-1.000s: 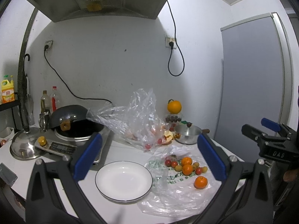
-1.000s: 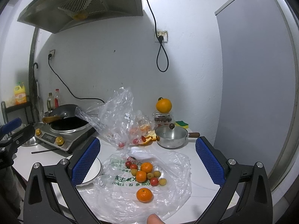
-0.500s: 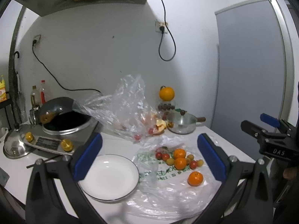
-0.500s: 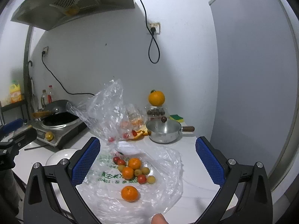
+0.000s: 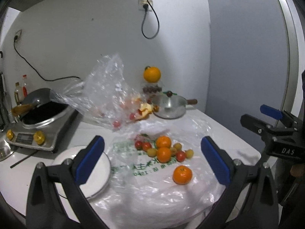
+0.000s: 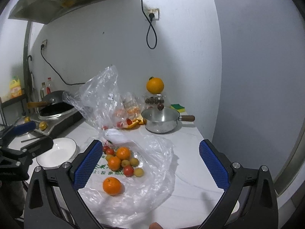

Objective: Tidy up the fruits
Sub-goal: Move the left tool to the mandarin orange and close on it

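Left wrist view shows my left gripper (image 5: 152, 157) wide open, holding nothing. Its 2 blue pads (image 5: 89, 159) stand far apart above the white counter (image 5: 228, 139).

Between the pads lies a flat clear bag (image 5: 152, 187) with green letters on it. The fruits sit on this bag. I see 1 orange (image 5: 182, 175) alone on the near side. A little farther away is a pile (image 5: 163, 148) with 2 more oranges, some small red tomatoes and some small yellow fruits, all touching each other.

A white plate (image 5: 99, 175) sits left of the bag, partly behind the left pad. Nothing is on the part I can see.

Farther back stands a puffy clear bag (image 5: 106, 93) with red and orange bits inside. A silver pot (image 5: 169, 108) with a lid is right of it. Behind the pot, 1 big orange (image 5: 152, 74) rests on top of a clear box. A black wok (image 5: 43, 112) sits on a stove at the far left.

My right gripper (image 6: 152, 168) is open too and holds nothing. In its view the lone orange (image 6: 112, 186) lies just beside its left pad (image 6: 87, 165). The plate (image 6: 57, 152) is farther left.
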Demonstrator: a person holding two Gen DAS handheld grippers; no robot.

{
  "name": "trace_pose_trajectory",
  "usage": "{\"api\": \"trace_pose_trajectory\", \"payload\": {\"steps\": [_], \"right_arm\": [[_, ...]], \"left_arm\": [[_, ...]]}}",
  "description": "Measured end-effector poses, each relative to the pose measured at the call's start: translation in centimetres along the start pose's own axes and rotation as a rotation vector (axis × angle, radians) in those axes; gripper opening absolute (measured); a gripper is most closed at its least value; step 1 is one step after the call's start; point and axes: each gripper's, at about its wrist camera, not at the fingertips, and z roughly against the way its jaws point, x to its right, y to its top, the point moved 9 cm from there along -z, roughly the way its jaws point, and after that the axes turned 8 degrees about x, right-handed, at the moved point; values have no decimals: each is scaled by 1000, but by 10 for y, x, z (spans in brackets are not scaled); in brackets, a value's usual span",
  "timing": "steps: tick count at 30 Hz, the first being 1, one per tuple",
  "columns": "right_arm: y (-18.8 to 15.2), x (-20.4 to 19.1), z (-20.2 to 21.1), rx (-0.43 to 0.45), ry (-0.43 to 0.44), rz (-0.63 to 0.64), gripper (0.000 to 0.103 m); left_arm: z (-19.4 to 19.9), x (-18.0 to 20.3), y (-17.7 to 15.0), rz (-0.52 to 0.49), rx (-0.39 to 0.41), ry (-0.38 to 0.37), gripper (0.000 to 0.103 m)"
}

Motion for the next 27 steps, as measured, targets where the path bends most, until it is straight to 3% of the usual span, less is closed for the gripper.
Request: {"api": "trace_pose_trajectory", "payload": {"steps": [8, 14, 22, 27], "right_arm": [[-19, 20, -12, -47, 12, -22, 102], [-33, 28, -22, -80, 25, -32, 102], [-47, 45, -30, -126, 22, -55, 102], [-58, 55, -35, -163, 11, -53, 89]], "left_arm": [[-34, 25, -32, -18, -89, -36, 101], [-54, 41, -58, -38, -176, -69, 94], [-78, 63, -86, -65, -280, -113, 71], [-94, 68, -107, -95, -341, -89, 69]]}}
